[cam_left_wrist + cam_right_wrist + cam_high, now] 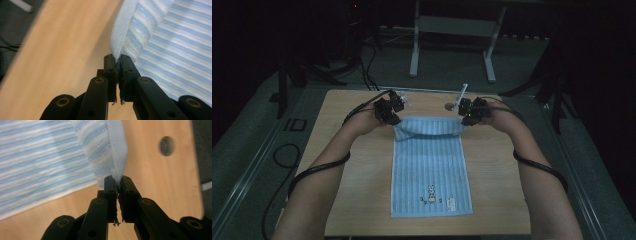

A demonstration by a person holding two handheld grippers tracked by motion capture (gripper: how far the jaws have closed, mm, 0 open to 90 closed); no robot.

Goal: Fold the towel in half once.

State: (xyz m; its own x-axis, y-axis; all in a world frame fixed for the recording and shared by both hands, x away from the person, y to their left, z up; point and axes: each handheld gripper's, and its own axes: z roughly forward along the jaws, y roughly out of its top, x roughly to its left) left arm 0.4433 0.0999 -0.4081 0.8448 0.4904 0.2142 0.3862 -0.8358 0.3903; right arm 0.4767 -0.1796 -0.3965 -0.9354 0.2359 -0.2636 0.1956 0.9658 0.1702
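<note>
The towel (431, 165) is light blue with fine stripes, a small printed figure and a white label near its near edge. It lies lengthwise on the middle of the wooden table (352, 150), its far edge lifted and folded toward me. My left gripper (393, 119) pinches the far left corner, my right gripper (466, 119) the far right corner, jaws clamped on cloth
</note>
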